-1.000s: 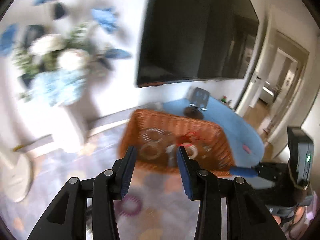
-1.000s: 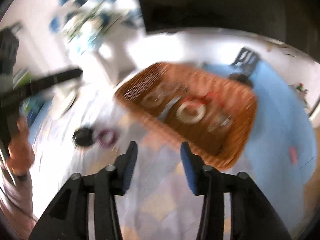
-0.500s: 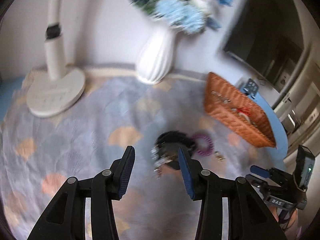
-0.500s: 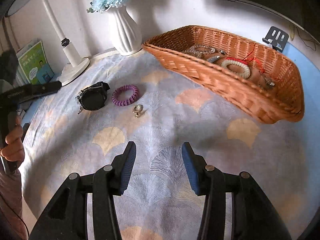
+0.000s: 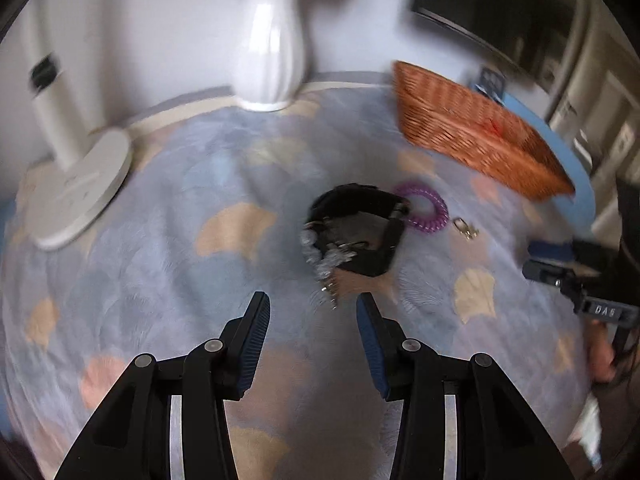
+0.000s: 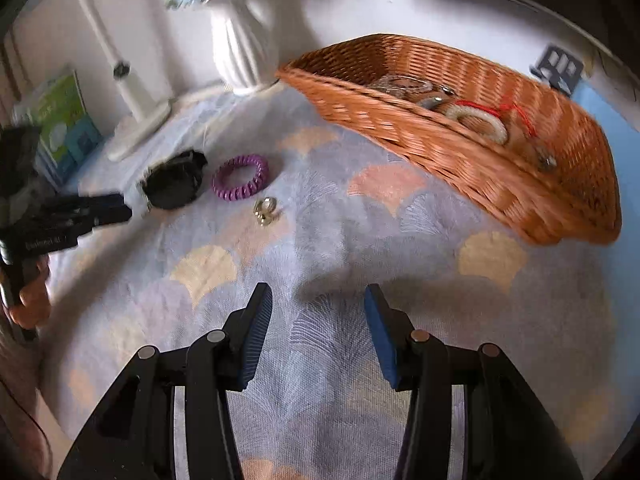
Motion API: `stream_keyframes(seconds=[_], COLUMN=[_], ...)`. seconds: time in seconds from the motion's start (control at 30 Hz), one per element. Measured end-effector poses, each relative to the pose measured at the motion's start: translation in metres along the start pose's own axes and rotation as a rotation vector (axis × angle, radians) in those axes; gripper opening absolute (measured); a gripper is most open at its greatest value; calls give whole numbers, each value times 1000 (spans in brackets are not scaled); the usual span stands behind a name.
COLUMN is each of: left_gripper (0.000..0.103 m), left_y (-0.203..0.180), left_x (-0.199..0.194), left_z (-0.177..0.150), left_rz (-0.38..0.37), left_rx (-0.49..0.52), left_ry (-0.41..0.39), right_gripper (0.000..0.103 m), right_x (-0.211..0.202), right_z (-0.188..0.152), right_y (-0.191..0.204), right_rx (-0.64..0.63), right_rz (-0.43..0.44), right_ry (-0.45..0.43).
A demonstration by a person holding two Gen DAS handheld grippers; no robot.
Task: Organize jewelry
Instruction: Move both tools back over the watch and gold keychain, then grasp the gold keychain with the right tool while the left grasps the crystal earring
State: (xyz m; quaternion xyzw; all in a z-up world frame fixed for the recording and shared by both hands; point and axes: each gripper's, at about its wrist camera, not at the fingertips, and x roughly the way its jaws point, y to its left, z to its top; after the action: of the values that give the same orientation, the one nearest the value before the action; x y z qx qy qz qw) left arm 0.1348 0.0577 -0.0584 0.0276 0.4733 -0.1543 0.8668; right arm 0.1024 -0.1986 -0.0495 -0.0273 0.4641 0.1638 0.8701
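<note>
A black band with a silvery chain (image 5: 354,232) lies on the patterned cloth, just ahead of my open, empty left gripper (image 5: 312,312). It also shows in the right wrist view (image 6: 174,180). Beside it lie a purple coil bracelet (image 5: 426,210) (image 6: 240,178) and a small gold ring piece (image 5: 466,230) (image 6: 266,210). A wicker basket (image 6: 452,152) (image 5: 472,136) holds a white ring with red cord (image 6: 478,122) and silver pieces. My right gripper (image 6: 318,312) is open and empty above the cloth, in front of the basket.
A white vase (image 5: 272,48) with blue flowers stands at the back by the wall. A white lamp base (image 5: 76,192) sits at the left. Books (image 6: 66,120) stand beyond the lamp. A dark screen (image 5: 492,12) hangs behind the basket.
My left gripper has swung from the basket down toward the black band and moved closer to it. My right gripper has dropped lower and nearer the cloth.
</note>
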Motion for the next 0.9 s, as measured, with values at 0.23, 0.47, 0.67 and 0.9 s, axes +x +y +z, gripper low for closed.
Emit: stream_keyframes(seconds=[0.23,0.47,0.67,0.9], left_gripper=[46,46,46,46], left_y=[-6,-1,5,12], left_x=[26,26,28,23], left_z=[14,16,23,21], left_rz=[16,-3,-32,-90], left_rx=[95,115,91,77], left_ry=[36,14,6,9], right_gripper=[51,39,17,14], right_x=[9,36,47,44], right_z=[28,43,44,37], right_y=[22,33,49,50], right_rx=[-84,-110,-175,-201], right_rz=[46,53,-30,-32], right_ry=[45,37,-14,-35])
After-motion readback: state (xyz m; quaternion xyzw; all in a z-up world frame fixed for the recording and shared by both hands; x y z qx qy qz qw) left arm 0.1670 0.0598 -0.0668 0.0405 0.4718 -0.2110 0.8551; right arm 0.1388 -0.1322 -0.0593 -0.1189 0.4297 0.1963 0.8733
